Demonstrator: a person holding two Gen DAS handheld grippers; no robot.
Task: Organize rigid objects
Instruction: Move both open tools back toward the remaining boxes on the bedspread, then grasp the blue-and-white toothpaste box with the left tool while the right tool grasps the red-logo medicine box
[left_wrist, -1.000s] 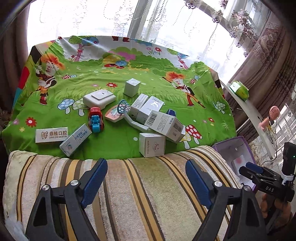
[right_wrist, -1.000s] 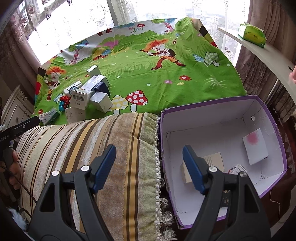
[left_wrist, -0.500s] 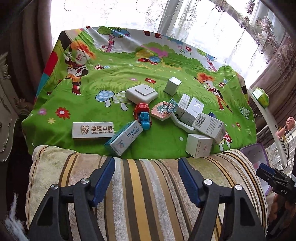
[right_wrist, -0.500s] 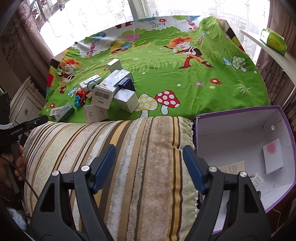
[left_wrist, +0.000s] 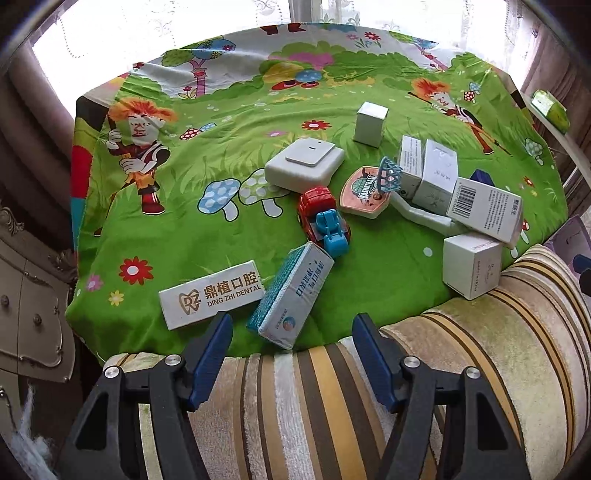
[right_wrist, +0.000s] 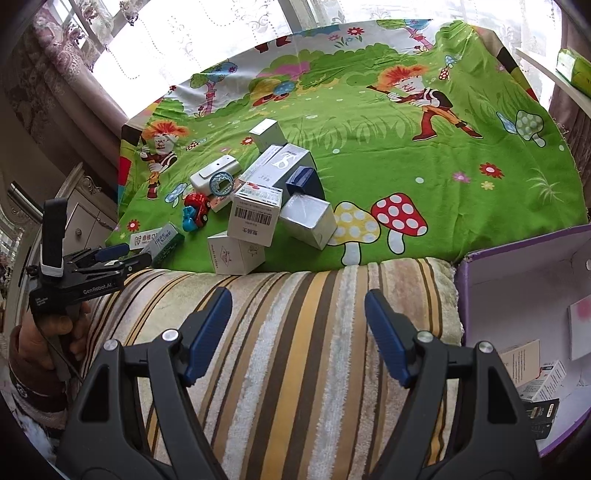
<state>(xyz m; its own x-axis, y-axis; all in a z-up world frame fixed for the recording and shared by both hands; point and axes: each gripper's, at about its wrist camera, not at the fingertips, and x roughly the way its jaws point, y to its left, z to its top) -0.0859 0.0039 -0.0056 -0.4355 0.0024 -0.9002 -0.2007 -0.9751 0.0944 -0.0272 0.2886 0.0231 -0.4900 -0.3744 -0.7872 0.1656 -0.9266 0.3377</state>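
Left gripper (left_wrist: 291, 334) spread wide, empty, lined up on teal box (left_wrist: 291, 295); right gripper (right_wrist: 297, 321) spread, idle beside bin (right_wrist: 524, 254).

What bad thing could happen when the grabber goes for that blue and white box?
The left gripper is open, just short of the teal-and-white box. That box lies slanted, touching the DING ZHI DENTAL box, so a grab might nudge both. The toy car sits right behind it and could get bumped away.
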